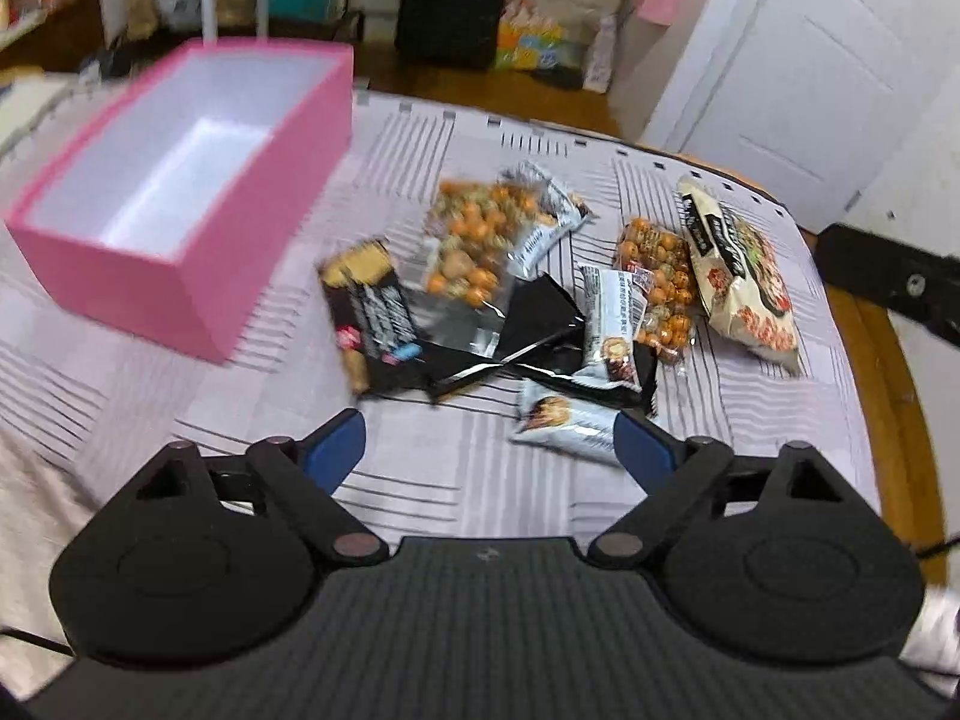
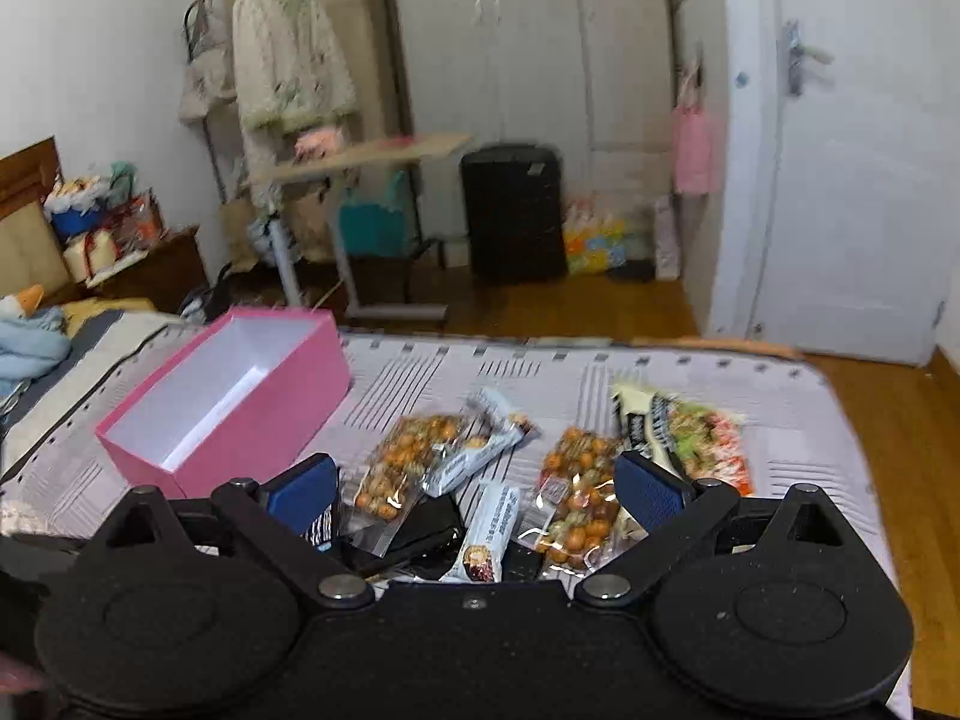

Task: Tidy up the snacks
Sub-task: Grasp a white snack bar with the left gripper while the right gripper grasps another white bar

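Note:
A pink box [image 1: 252, 222] with a white inside stands open on the striped bed cover, left of a loose pile of snacks; it also shows in the right wrist view [image 2: 264, 426]. The pile holds two clear bags of orange balls [image 1: 474, 246] [image 1: 660, 276], a black biscuit pack [image 1: 372, 312], silver bar wrappers [image 1: 567, 426] and a cream noodle-style bag [image 1: 744, 276]. My left gripper [image 1: 489, 447] is open and empty, just short of the pile. My right gripper [image 2: 474, 489] is open and empty above the pile's near side.
The bed cover [image 1: 456, 480] ends at a wooden rim [image 1: 900, 420] on the right. Beyond it are a wood floor, a black suitcase [image 2: 516, 210], a rolling side table [image 2: 366, 162], a clothes rack and a white door [image 2: 852, 180].

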### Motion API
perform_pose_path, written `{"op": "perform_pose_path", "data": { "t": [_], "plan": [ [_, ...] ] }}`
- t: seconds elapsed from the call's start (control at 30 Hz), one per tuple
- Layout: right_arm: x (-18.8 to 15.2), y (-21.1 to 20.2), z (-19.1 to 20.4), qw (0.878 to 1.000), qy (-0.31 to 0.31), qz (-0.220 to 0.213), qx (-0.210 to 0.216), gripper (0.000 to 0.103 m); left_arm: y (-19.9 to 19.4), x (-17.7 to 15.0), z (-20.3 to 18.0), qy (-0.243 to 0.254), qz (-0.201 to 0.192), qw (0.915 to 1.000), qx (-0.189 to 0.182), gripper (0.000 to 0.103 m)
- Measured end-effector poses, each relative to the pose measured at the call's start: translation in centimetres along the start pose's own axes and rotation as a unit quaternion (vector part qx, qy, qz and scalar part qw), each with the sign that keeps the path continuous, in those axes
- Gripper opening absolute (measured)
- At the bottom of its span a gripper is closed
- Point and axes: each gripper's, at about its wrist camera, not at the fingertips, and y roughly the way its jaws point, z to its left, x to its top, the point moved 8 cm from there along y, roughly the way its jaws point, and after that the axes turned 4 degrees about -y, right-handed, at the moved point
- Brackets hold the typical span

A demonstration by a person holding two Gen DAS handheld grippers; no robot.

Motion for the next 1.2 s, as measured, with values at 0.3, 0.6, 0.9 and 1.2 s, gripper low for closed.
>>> {"op": "perform_pose_path", "data": {
  "t": [0.3, 0.6, 0.9, 1.2],
  "plan": [
    [-1.8, 8.7, -1.7, 0.986, 0.084, 0.109, 0.099, 0.085, 7.3, -1.7, -2.5, -0.044, 0.011, 0.9979, 0.048, 0.080],
    [-7.3, 14.4, -1.7, 0.980, 0.059, 0.176, 0.069, 0.082, 9.9, -2.6, -1.7, -0.116, -0.001, 0.9912, 0.064, 0.080],
    [-7.6, 16.8, -1.4, 0.979, 0.055, 0.183, 0.069, 0.071, 12.3, -3.0, -2.0, -0.135, -0.015, 0.9893, 0.054, 0.080],
    [-7.8, 17.5, -3.4, 0.982, 0.069, 0.171, 0.033, 0.037, 12.2, -3.1, -1.7, -0.119, -0.050, 0.9904, 0.049, 0.062]
  ]
}}
